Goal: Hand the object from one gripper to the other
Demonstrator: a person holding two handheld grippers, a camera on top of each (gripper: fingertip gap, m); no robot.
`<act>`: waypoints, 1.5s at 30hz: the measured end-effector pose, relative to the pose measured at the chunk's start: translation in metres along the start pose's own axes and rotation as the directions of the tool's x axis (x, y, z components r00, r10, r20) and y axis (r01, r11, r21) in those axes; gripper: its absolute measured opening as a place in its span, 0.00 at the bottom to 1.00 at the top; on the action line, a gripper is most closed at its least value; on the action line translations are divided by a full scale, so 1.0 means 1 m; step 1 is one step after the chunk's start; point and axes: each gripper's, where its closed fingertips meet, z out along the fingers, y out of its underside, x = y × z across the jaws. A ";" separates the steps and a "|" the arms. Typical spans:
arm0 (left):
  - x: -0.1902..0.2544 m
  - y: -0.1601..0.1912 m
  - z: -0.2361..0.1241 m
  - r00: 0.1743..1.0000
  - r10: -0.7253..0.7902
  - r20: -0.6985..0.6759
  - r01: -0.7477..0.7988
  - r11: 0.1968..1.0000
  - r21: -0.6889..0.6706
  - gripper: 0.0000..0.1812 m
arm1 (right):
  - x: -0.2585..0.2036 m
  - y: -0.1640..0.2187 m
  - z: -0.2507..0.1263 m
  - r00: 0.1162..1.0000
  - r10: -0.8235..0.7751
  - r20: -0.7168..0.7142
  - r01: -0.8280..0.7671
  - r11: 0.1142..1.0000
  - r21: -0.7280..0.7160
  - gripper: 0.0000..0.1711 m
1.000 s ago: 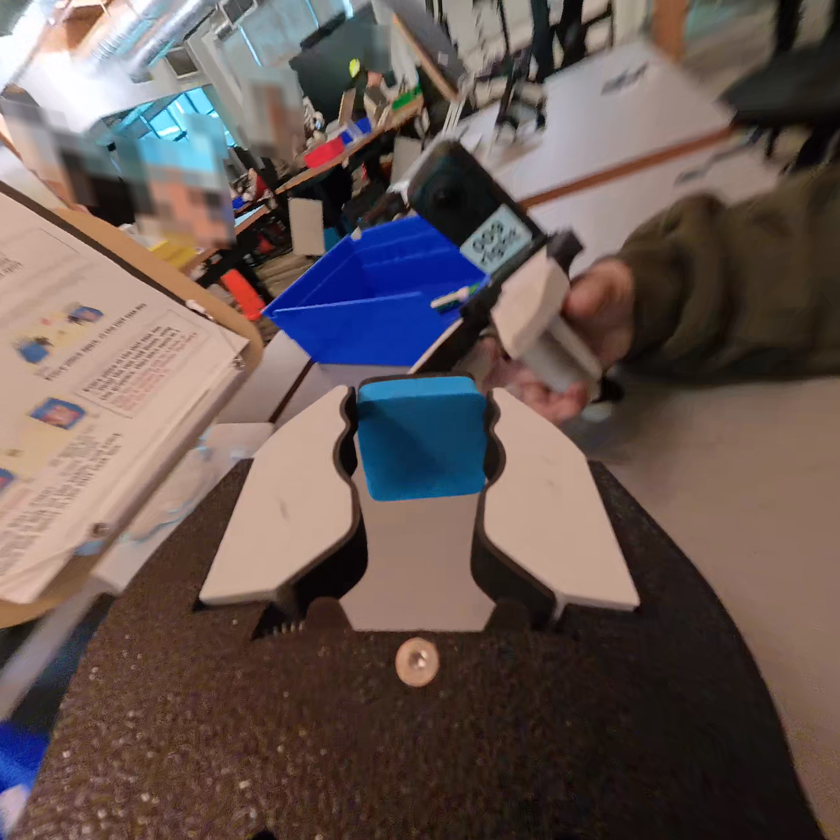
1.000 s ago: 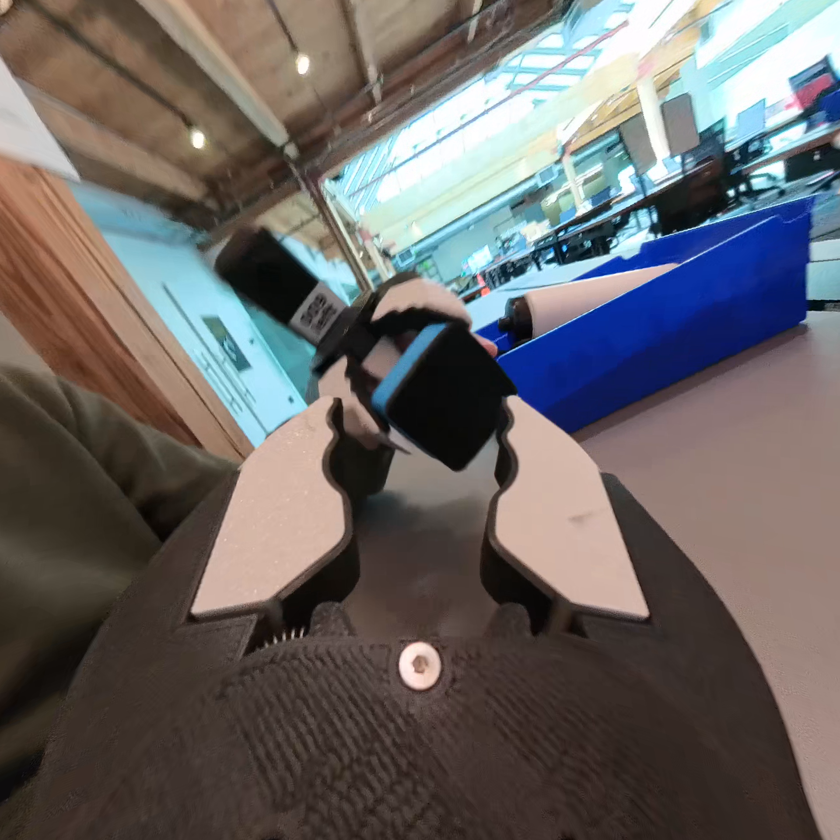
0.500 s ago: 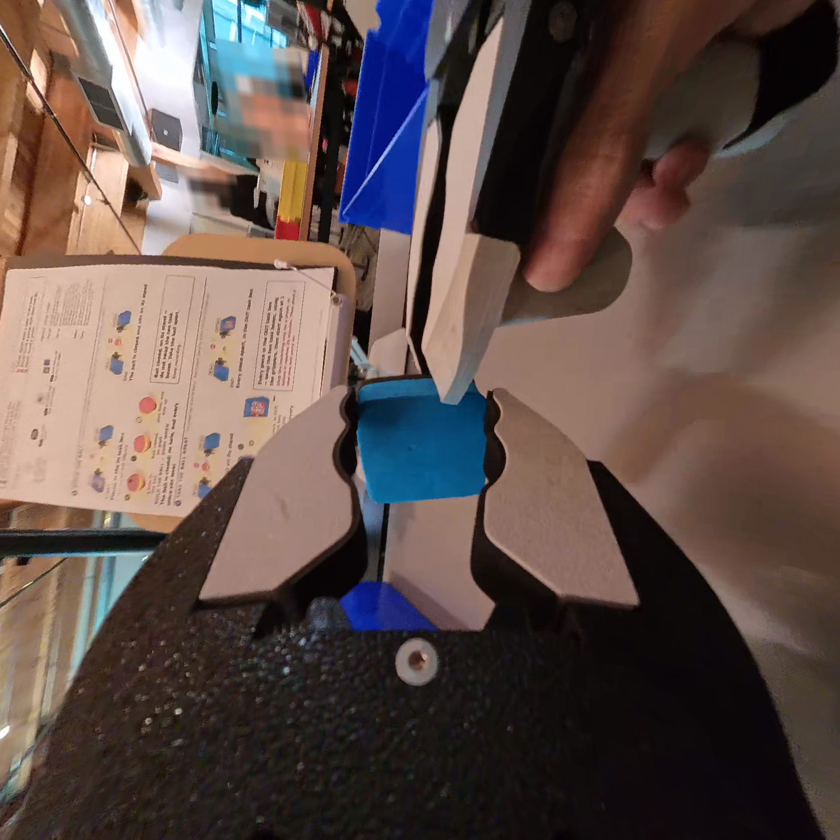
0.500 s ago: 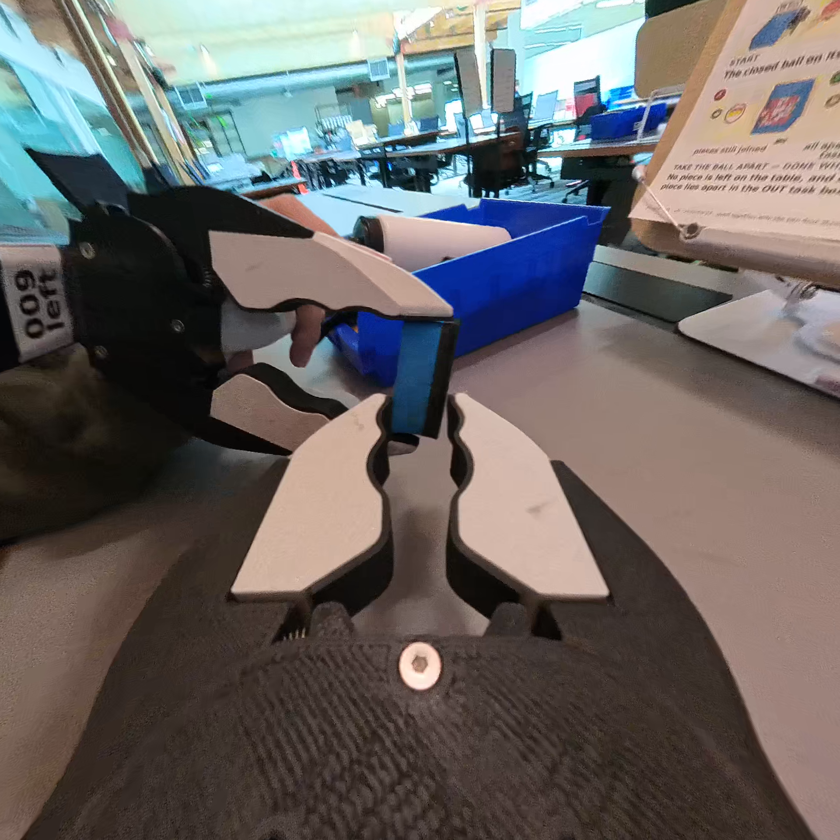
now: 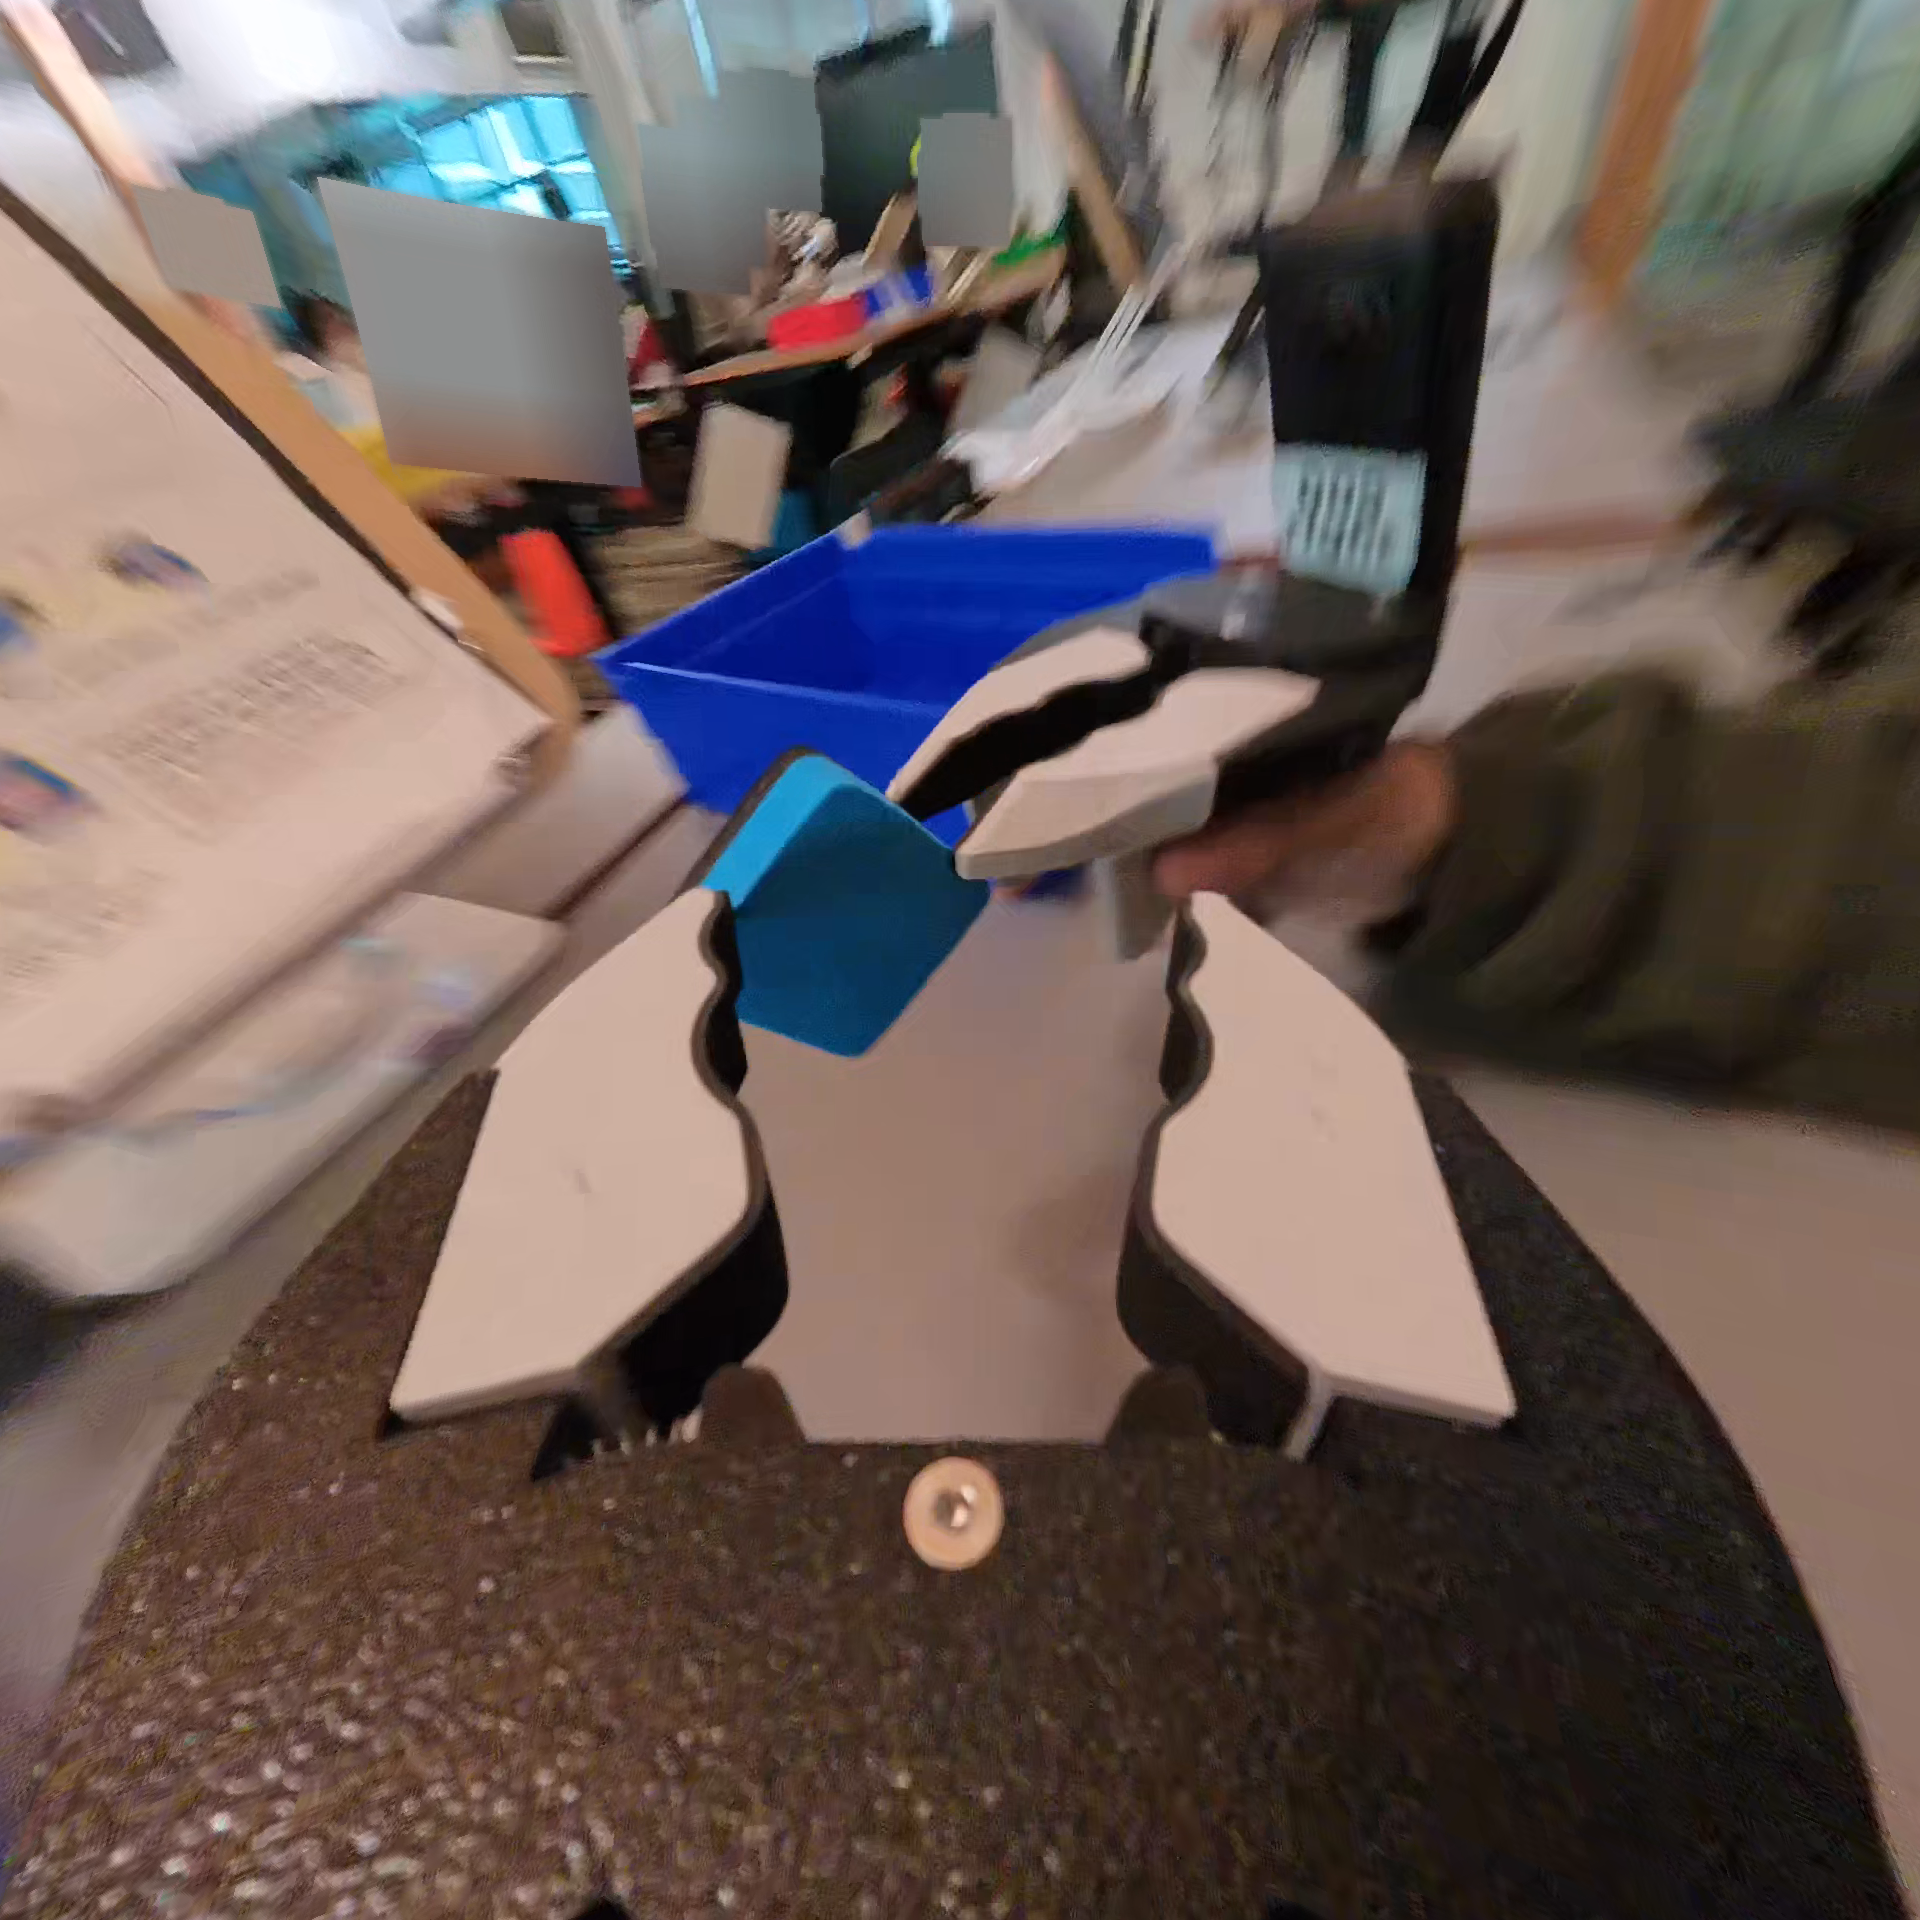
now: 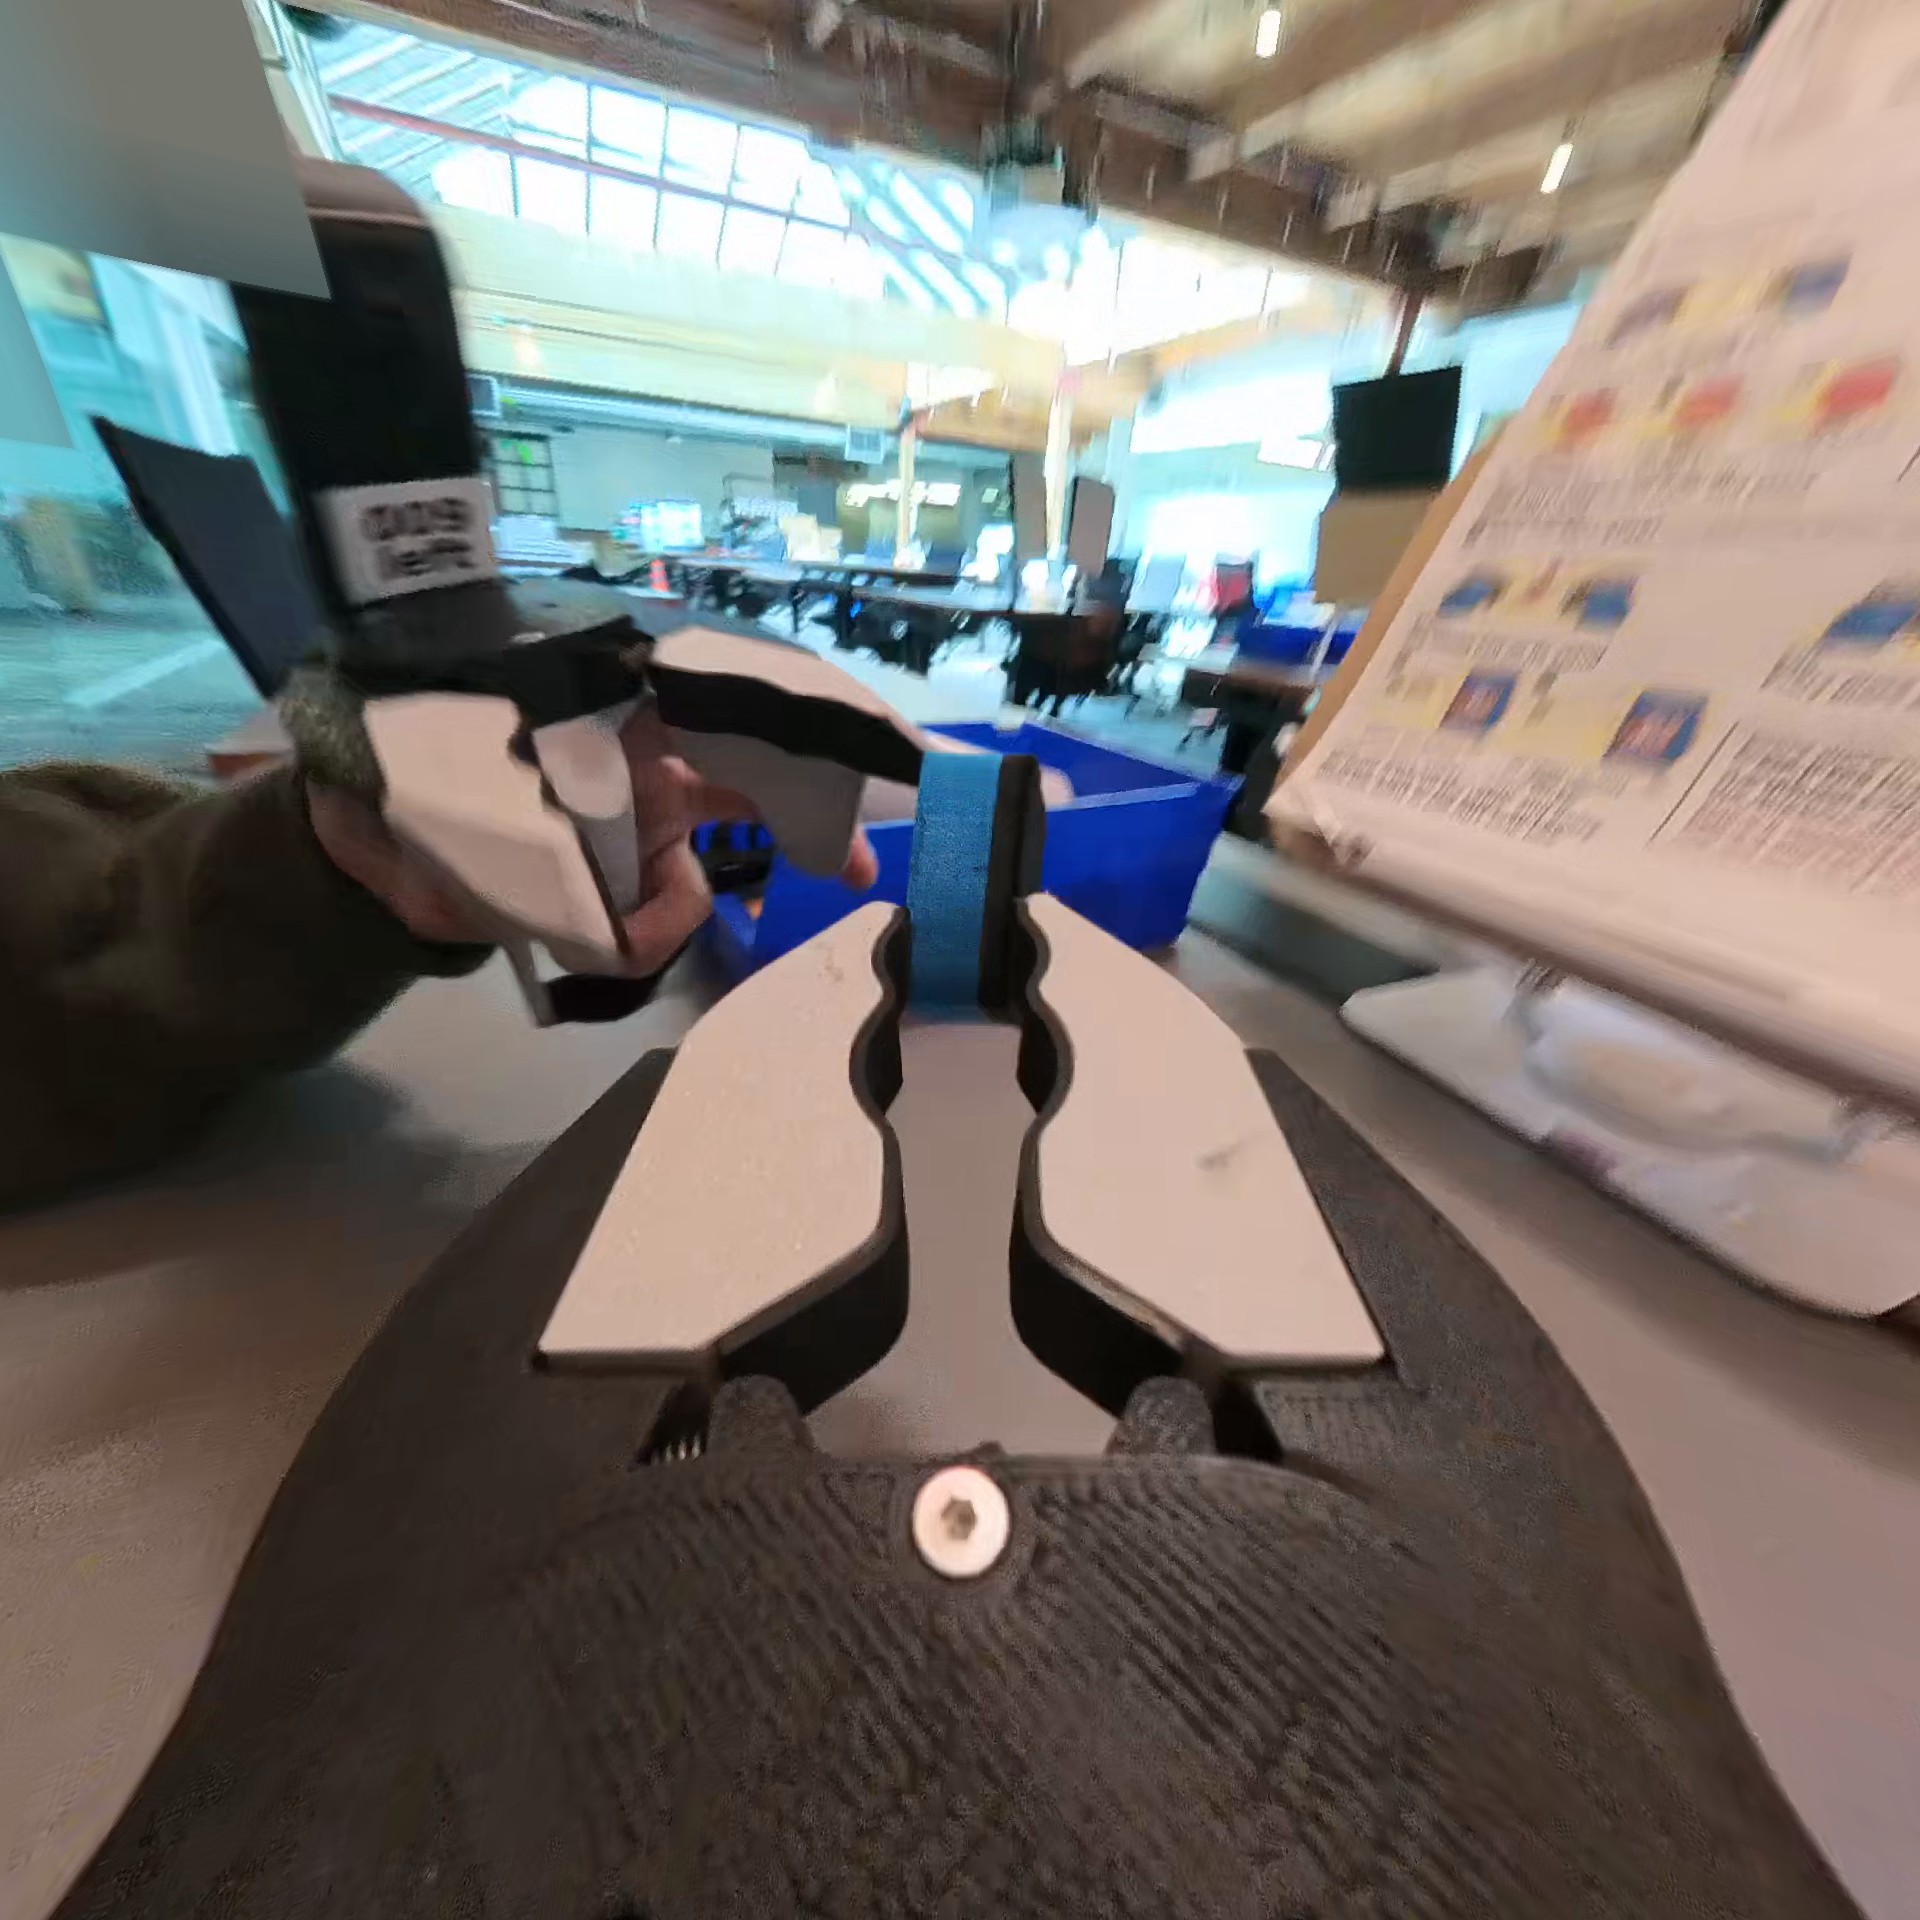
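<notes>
Above the table (image 6: 1558, 1507), just before the blue bin (image 5: 831, 665), the blue block (image 5: 847, 935) is pinched edgewise by the nearly shut right gripper (image 6: 961, 956), clear of the wide-open, empty left gripper (image 5: 951, 935), though touching its left finger

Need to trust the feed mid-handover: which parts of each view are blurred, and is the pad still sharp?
Left wrist view: background, paper stand and right gripper smeared by motion; blue pad crisp. Right wrist view: edges, stand and left gripper blurred; pad edge sharp between the fingers.
</notes>
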 end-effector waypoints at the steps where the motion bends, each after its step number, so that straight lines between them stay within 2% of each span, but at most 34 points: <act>1: 0.001 -0.006 -0.004 0.985 -0.156 -0.073 0.159 0.986 0.044 0.43 | -0.002 -0.005 -0.003 0.995 -0.100 -0.015 0.100 0.995 0.022 0.11; 4: 0.000 -0.011 -0.013 0.821 -0.503 -0.270 0.530 0.847 0.034 0.42 | -0.015 -0.014 -0.007 0.913 -0.406 -0.030 0.408 0.911 0.057 0.10; 6: 0.001 -0.006 -0.016 0.682 -0.638 -0.356 0.670 0.741 -0.045 0.44 | -0.024 -0.020 -0.007 0.884 -0.467 -0.028 0.467 0.880 0.087 0.10; 9: -0.006 -0.004 -0.020 0.624 -0.687 -0.372 0.729 0.683 -0.038 0.47 | -0.035 -0.021 -0.006 0.874 -0.486 0.022 0.481 0.870 0.112 0.10; 12: 0.002 -0.008 -0.028 0.536 -0.704 -0.466 0.763 0.640 -0.089 0.47 | -0.039 -0.022 -0.007 0.873 -0.485 0.053 0.475 0.870 0.131 0.10; 16: 0.001 -0.006 -0.030 0.414 -0.742 -0.528 0.830 0.546 -0.117 0.47 | -0.051 -0.040 -0.015 0.909 -0.400 0.120 0.361 0.897 0.256 0.10; 20: 0.008 -0.009 -0.032 0.311 -0.739 -0.598 0.858 0.489 -0.159 0.48 | -0.062 -0.048 -0.026 0.913 -0.333 0.238 0.249 0.913 0.322 0.10; 29: 0.037 -0.016 -0.034 0.282 -0.697 -0.659 0.803 0.547 -0.236 0.51 | -0.068 -0.061 -0.038 0.909 -0.266 0.322 0.117 0.903 0.414 0.10; 33: 0.044 -0.011 -0.028 0.298 -0.718 -0.629 0.784 0.560 -0.267 0.55 | -0.071 -0.073 -0.047 0.901 -0.226 0.371 0.026 0.880 0.474 0.10; 37: 0.052 -0.008 -0.024 0.292 -0.727 -0.622 0.764 0.568 -0.306 0.57 | -0.076 -0.061 -0.039 0.888 -0.284 0.362 0.123 0.904 0.409 0.10; 41: 0.064 -0.023 -0.037 0.191 -0.688 -0.700 0.755 0.558 -0.343 0.55 | -0.082 -0.038 -0.030 0.860 -0.331 0.389 0.221 0.928 0.301 0.10; 45: 0.071 -0.026 -0.040 0.154 -0.693 -0.704 0.737 0.555 -0.385 0.49 | -0.084 -0.020 -0.024 0.838 -0.375 0.397 0.310 0.925 0.220 0.10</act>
